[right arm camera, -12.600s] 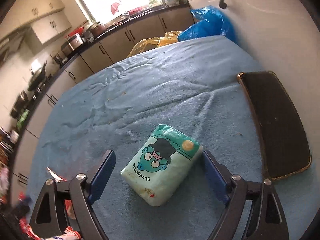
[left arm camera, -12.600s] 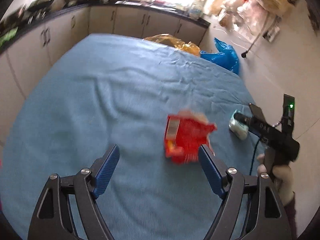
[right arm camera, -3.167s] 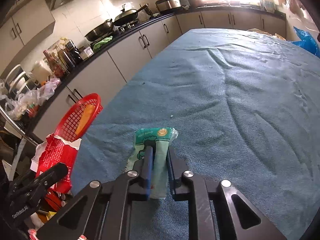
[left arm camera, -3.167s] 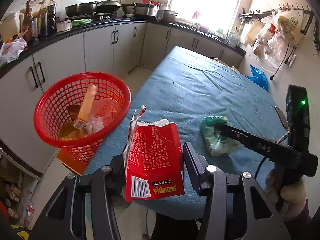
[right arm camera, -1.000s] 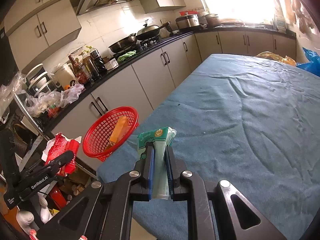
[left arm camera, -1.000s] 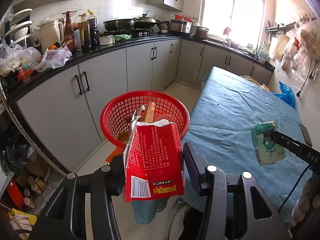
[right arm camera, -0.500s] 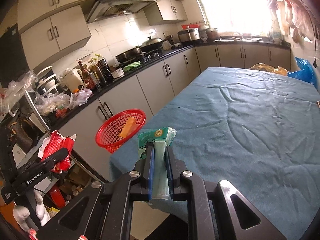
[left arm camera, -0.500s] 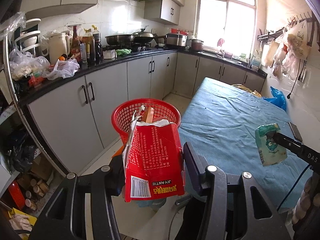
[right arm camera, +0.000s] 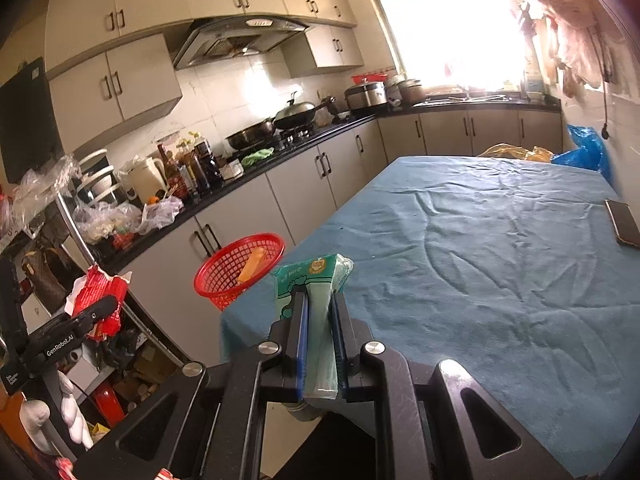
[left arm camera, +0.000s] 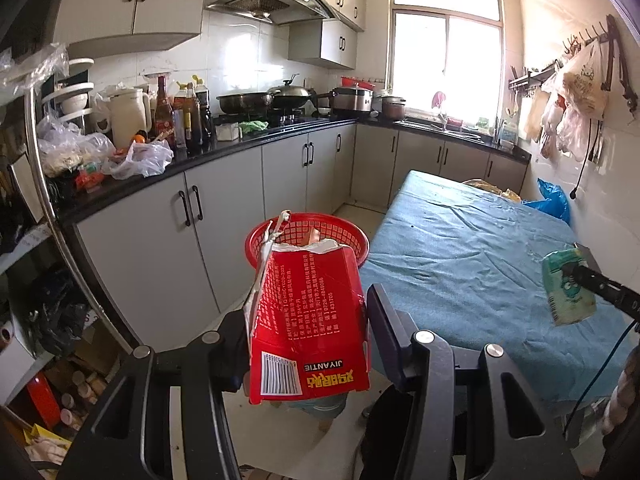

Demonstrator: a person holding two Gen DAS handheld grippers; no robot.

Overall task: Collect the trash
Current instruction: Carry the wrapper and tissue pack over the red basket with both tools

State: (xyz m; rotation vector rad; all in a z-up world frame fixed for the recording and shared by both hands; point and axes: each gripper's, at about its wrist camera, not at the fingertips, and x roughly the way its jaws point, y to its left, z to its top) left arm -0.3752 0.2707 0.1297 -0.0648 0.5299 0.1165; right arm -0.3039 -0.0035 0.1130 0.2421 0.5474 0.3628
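Tools are both gripping: our left tool (left arm camera: 308,320) is clamping the torn red packet (left arm camera: 310,320), our right tool (right arm camera: 319,320) is pinching the green pouch (right arm camera: 316,292).

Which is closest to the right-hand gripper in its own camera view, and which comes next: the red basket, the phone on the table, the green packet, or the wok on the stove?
1. Green packet: pinched in the right gripper.
2. Red basket: left, beside the table's near end.
3. Phone: far right, flat on the blue cloth.
4. Wok: on the stove, against the far wall.
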